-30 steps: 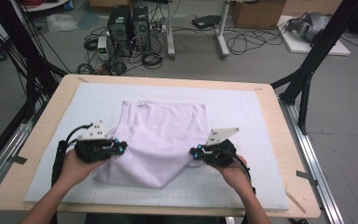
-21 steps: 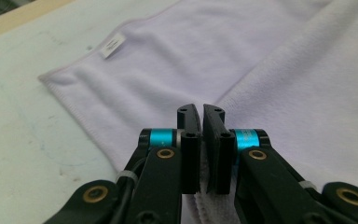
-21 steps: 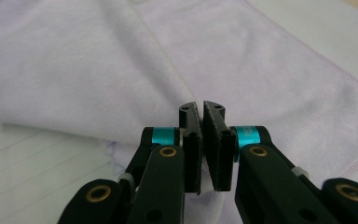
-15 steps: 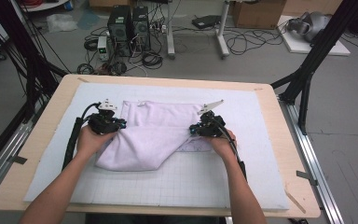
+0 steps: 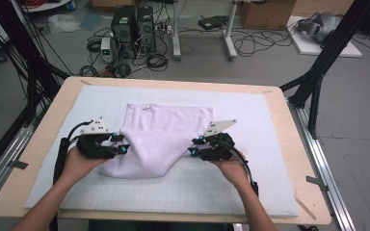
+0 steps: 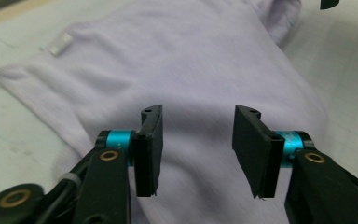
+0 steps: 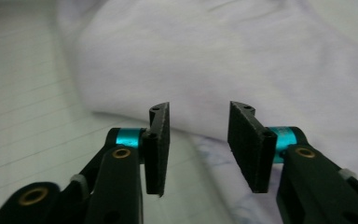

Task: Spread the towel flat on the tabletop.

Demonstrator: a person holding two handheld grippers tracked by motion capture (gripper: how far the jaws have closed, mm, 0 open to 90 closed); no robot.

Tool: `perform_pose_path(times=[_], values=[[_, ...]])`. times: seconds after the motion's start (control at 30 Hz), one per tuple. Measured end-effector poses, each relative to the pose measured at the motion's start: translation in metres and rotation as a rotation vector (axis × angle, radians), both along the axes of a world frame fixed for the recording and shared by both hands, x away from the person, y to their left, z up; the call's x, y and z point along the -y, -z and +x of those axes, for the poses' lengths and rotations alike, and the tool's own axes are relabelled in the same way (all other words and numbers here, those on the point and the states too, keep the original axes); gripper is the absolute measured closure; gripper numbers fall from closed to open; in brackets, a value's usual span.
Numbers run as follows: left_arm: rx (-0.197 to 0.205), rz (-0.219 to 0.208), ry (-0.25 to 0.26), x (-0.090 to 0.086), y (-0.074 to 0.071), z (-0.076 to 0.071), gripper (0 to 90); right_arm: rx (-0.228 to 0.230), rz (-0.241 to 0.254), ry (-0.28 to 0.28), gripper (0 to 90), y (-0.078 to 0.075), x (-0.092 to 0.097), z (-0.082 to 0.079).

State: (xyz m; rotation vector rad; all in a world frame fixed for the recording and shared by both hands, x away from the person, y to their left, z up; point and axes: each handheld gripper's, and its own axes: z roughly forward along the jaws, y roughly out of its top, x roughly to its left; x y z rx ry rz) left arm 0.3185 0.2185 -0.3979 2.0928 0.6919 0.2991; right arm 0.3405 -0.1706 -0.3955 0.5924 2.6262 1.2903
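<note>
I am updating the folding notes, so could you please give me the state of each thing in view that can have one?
Lilac garment: folded, lying flat on the mat, not gripped.
Left gripper: jaws have just been opening, now apart above the garment with nothing pinched.
Right gripper: jaws have just been opening, now apart at the garment's edge with nothing pinched.
White grid mat: spread flat on the table.

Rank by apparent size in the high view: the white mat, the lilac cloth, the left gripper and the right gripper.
1. white mat, covering most of the tabletop.
2. lilac cloth, lying folded on the mat.
3. left gripper and right gripper: they look about alike, so no ranking between them.
</note>
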Motion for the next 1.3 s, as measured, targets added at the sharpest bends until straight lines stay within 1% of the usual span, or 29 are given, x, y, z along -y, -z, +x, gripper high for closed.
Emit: perform_pose_path(times=[0.07, 0.13, 0.17, 0.23, 0.3, 0.33, 0.37, 0.4, 0.43, 0.47, 0.5, 0.53, 0.6, 0.67, 0.7, 0.77, 0.83, 0.9, 0.93, 1.0, 1.07, 1.13, 1.17, 1.2, 1.23, 1.3], values=[[-0.013, 0.012, 0.014, -0.002, 0.01, -0.009, 50.0, 0.042, 0.012, -0.026, 57.4, 0.005, -0.008, -0.01], [-0.024, 0.03, 0.018, -0.003, 0.018, -0.016, 48.7, 0.013, 0.013, -0.046, 55.5, 0.012, -0.017, -0.013], [-0.027, 0.039, 0.026, -0.004, 0.02, -0.02, 47.6, 0.009, 0.004, -0.055, 55.0, 0.016, -0.021, -0.014], [-0.023, 0.072, 0.044, -0.005, 0.025, -0.027, 47.7, 0.002, -0.009, -0.065, 52.8, 0.024, -0.03, -0.015], [-0.032, 0.102, 0.06, -0.005, 0.031, -0.033, 48.0, -0.008, -0.024, -0.088, 52.4, 0.031, -0.039, -0.015], [-0.034, 0.122, 0.066, -0.005, 0.034, -0.035, 48.8, -0.003, -0.044, -0.096, 52.3, 0.034, -0.043, -0.015], [-0.038, 0.138, 0.08, -0.005, 0.036, -0.037, 51.1, 0.004, -0.061, -0.101, 52.3, 0.036, -0.048, -0.015], [-0.044, 0.141, 0.087, -0.005, 0.039, -0.038, 54.3, 0.003, -0.073, -0.113, 52.4, 0.038, -0.052, -0.015], [-0.04, 0.142, 0.09, -0.005, 0.041, -0.038, 57.0, 0.004, -0.08, -0.112, 52.7, 0.039, -0.056, -0.014], [-0.036, 0.134, 0.09, -0.005, 0.041, -0.038, 58.2, 0.005, -0.084, -0.112, 53.4, 0.041, -0.059, -0.014], [-0.039, 0.131, 0.089, -0.004, 0.041, -0.037, 62.4, 0.009, -0.086, -0.109, 54.7, 0.042, -0.062, -0.012], [-0.043, 0.133, 0.09, -0.002, 0.041, -0.036, 66.5, 0.003, -0.09, -0.107, 56.8, 0.044, -0.065, -0.011], [-0.041, 0.139, 0.097, 0.002, 0.04, -0.033, 76.5, 0.01, -0.107, -0.105, 63.9, 0.048, -0.071, -0.009], [-0.034, 0.148, 0.101, 0.007, 0.038, -0.031, 84.1, 0.026, -0.097, -0.107, 75.3, 0.048, -0.074, -0.006], [-0.031, 0.152, 0.105, 0.009, 0.037, -0.03, 85.3, 0.019, -0.09, -0.11, 81.6, 0.048, -0.074, -0.005], [-0.027, 0.142, 0.106, 0.012, 0.034, -0.03, 86.1, 0.011, -0.086, -0.12, 85.5, 0.048, -0.073, -0.005], [-0.019, 0.12, 0.106, 0.013, 0.029, -0.032, 86.3, -0.007, -0.067, -0.126, 86.3, 0.046, -0.07, -0.005], [-0.003, 0.105, 0.109, 0.013, 0.021, -0.034, 86.5, 0.0, -0.044, -0.129, 86.5, 0.041, -0.065, -0.006], [0.006, 0.102, 0.11, 0.012, 0.017, -0.036, 86.5, 0.01, -0.03, -0.125, 86.5, 0.037, -0.062, -0.008], [0.019, 0.073, 0.108, 0.011, 0.007, -0.04, 86.6, 0.024, -0.01, -0.125, 86.5, 0.029, -0.055, -0.013], [0.034, 0.061, 0.112, 0.01, -0.003, -0.045, 86.7, 0.044, 0.005, -0.124, 86.6, 0.021, -0.047, -0.019], [0.045, 0.049, 0.123, 0.012, -0.012, -0.05, 86.7, 0.06, 0.019, -0.121, 86.6, 0.012, -0.039, -0.027], [0.053, 0.051, 0.128, 0.013, -0.016, -0.052, 86.7, 0.066, 0.026, -0.123, 86.6, 0.008, -0.035, -0.031], [0.057, 0.039, 0.132, 0.014, -0.02, -0.055, 86.8, 0.078, 0.032, -0.124, 86.6, 0.004, -0.031, -0.035], [0.063, 0.037, 0.142, 0.015, -0.024, -0.057, 86.8, 0.086, 0.041, -0.124, 86.6, -0.001, -0.027, -0.039], [0.076, 0.03, 0.151, 0.017, -0.031, -0.062, 86.9, 0.092, 0.054, -0.127, 86.7, -0.009, -0.02, -0.047]])
